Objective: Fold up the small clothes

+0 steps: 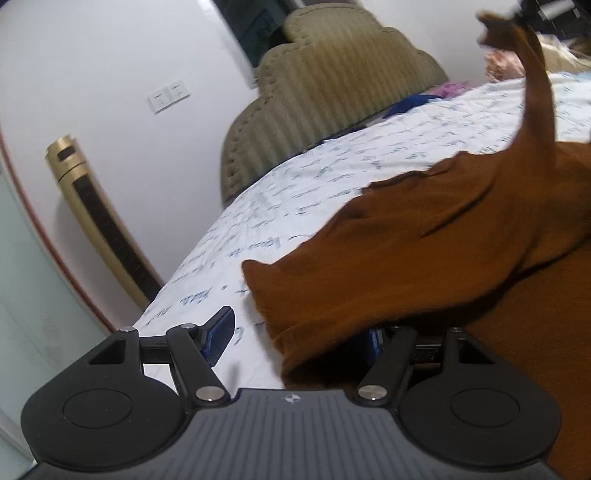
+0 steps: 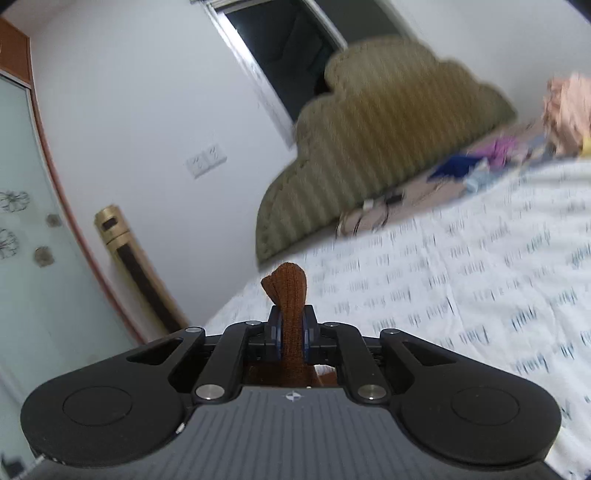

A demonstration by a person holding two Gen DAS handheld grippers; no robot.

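A brown garment (image 1: 424, 258) lies spread on the bed, and one ribbed strip of it is pulled up toward the top right. There my right gripper (image 1: 535, 11) holds the strip's end above the bed. In the right wrist view the right gripper (image 2: 291, 321) is shut on this ribbed brown end (image 2: 286, 291), which sticks up between the blue pads. My left gripper (image 1: 299, 325) rests low at the garment's near edge with its jaws wide apart. Its left finger (image 1: 221, 328) lies bare on the sheet. The right finger (image 1: 376, 339) is partly hidden under the cloth's edge.
The bed has a white sheet (image 1: 295, 192) printed with blue writing and a padded olive headboard (image 1: 332, 92). Purple, blue and pink clothes (image 2: 491, 155) are heaped near the headboard. A gold tower appliance (image 1: 96, 218) stands by the wall on the left, beside a glass door (image 2: 29, 258).
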